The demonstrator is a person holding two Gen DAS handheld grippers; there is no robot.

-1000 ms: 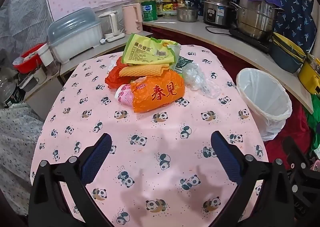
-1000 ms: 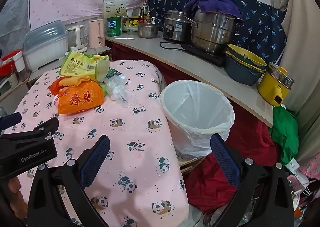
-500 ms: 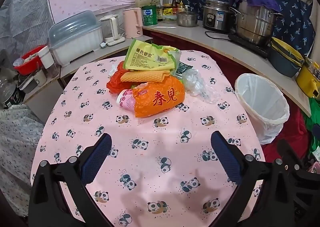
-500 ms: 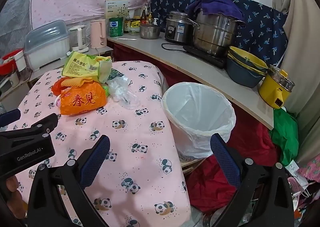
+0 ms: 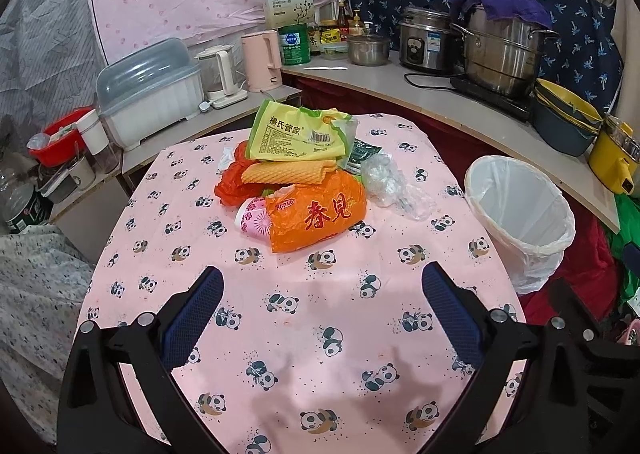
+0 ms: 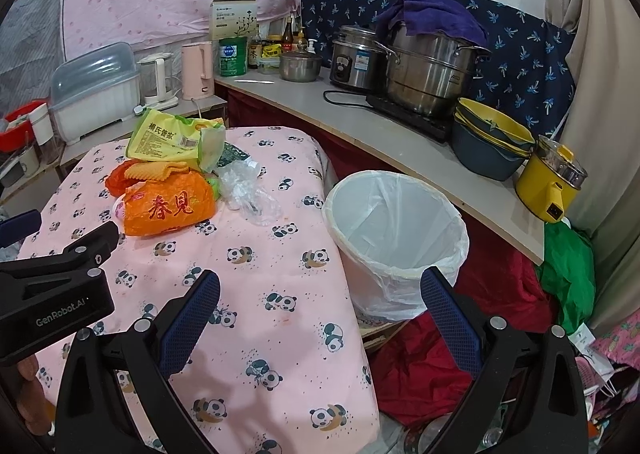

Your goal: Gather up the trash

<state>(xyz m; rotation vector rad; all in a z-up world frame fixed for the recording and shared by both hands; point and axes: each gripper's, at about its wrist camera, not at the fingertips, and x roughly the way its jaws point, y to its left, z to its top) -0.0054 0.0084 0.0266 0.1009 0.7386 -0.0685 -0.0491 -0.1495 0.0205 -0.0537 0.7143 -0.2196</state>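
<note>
Hovering with jaws spread wide and empty, both grippers, left gripper (image 5: pixel 320 294) and right gripper (image 6: pixel 320 296), face the wrapper pile (image 5: pixel 296 178) at twelve o'clock, white-lined bin (image 6: pixel 394 236) at three.

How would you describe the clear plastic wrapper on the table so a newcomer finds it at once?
Start at the panda-print tablecloth and find the trash heap in its middle. On the side nearest the white-lined trash bin lies the crumpled clear plastic wrapper. It alone is see-through, whereas the orange bag beside it is brightly printed.
</note>
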